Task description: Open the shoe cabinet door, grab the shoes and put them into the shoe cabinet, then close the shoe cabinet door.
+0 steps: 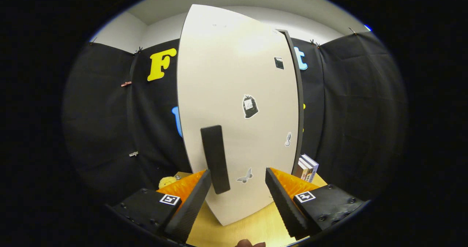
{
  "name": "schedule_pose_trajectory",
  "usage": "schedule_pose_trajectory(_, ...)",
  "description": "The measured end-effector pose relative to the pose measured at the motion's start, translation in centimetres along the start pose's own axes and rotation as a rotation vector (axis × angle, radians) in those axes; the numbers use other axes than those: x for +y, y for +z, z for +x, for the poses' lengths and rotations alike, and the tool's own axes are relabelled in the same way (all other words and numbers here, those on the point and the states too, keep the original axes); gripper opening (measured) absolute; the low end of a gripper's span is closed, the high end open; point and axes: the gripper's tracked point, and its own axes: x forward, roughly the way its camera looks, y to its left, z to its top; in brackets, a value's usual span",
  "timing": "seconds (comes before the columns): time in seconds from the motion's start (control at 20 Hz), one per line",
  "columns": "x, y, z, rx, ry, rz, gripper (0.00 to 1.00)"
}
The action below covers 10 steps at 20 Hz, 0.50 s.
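The white shoe cabinet door [237, 93] stands upright just ahead of my fingers, with a few small stickers on its face. A dark edge runs down its right side. Its long black handle [215, 159] is mounted vertically near the door's left edge. The handle's lower end hangs just inside my left fingertip [204, 181]. My gripper [238, 172] is open; the handle sits toward the left of the gap and the right finger [281, 195] stays well clear of it. From here I cannot tell whether the door is fully closed or slightly ajar.
The cabinet stands on a light wooden tabletop [248, 227]. A small stack of books [308, 166] lies to the right of the cabinet, and a yellow plush toy [167, 182] to its left, behind my left finger. Part of a hand [250, 243] shows beneath the gripper.
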Motion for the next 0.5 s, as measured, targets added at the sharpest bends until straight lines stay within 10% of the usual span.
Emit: schedule_pose_trajectory(0.5,-5.3,1.4,1.1,-0.07,-0.088,-0.048,0.98)
